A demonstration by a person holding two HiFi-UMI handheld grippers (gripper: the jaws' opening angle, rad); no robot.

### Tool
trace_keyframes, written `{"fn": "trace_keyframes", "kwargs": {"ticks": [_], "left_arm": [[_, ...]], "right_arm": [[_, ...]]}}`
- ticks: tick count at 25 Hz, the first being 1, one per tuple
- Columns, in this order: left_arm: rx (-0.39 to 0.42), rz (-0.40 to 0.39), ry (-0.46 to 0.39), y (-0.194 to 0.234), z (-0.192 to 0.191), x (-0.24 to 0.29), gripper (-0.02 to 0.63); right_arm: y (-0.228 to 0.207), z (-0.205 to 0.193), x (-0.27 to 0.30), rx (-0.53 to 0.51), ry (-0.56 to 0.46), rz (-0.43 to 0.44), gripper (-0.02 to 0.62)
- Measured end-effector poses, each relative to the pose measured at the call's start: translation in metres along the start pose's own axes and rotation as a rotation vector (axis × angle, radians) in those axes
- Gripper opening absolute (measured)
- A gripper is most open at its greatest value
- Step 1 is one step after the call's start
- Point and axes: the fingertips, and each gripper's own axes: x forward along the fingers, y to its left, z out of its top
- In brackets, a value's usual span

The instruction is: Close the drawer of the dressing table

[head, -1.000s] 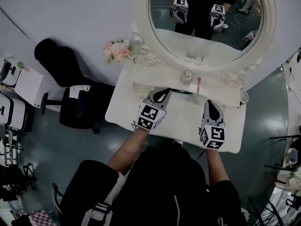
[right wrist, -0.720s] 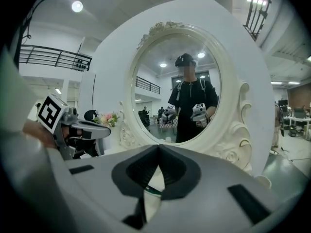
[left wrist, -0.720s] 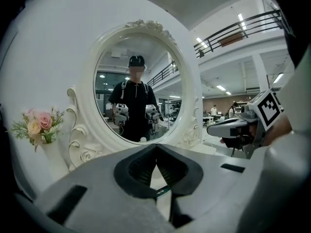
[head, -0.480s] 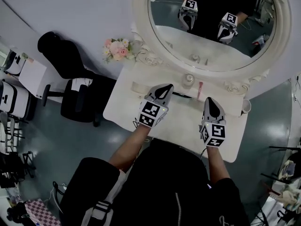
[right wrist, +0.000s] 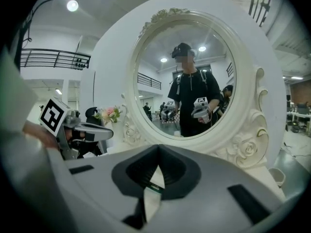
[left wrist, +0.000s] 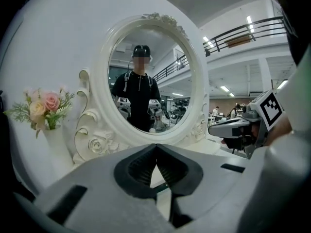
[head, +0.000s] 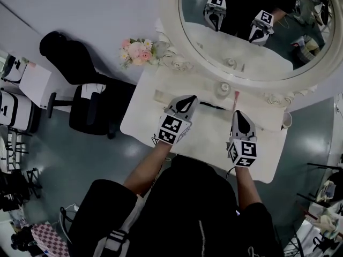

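Far left, black chair (head: 80,103): we see it on the grey floor, just beside the table's left end.
Flowers (head: 138,51): a pink and cream bunch at the table's back left corner, just beside the mirror's carved frame.
Dressing table (head: 140,123): white, across the middle of the head view, its back against the pale wall.
Mirror (head: 170,25): oval with a white carved rim, at upper right; in it we see ourselves holding both tools.
Left gripper (head: 186,99): above the tabletop left of centre, pointing toward the mirror; in its own view the jaws are pressed together with nothing between them.
Drawer (head: 214,106): we make out only a thin dark slit along the front of the low shelf under the mirror, between the two tool tips; we cannot tell how far it stands out.
Right gripper (head: 237,114): above the tabletop right of centre, level with the other tool and apart from it; its jaws meet at the tip and hold nothing.
Cup (head: 287,120): white, at the table's back right corner.
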Motion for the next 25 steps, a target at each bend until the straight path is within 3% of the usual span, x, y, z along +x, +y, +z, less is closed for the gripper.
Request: {"fn": "trace_keyframes", "kwargs": {"ticks": [15, 20, 23, 25], "left_arm": [[-0.146, 0.100, 0.211, 0.046, -0.134, -0.065, 0.002], [-0.172, 0.174, 0.256, 0.068, -0.164, -0.080, 0.003], [-0.210, 0.231, 0.299, 0.086, -0.184, -0.079, 0.170], [-0.252, 0.265, 0.323, 0.096, -0.197, -0.078, 0.196]], "right_arm": [[0.048, -0.033, 0.028, 0.023, 0.091, 0.067, 0.003], [0.050, -0.029, 0.033, 0.019, 0.090, 0.071, 0.003], [0.046, -0.027, 0.034, 0.012, 0.090, 0.062, 0.003], [0.041, -0.025, 0.034, 0.009, 0.090, 0.052, 0.003]]}}
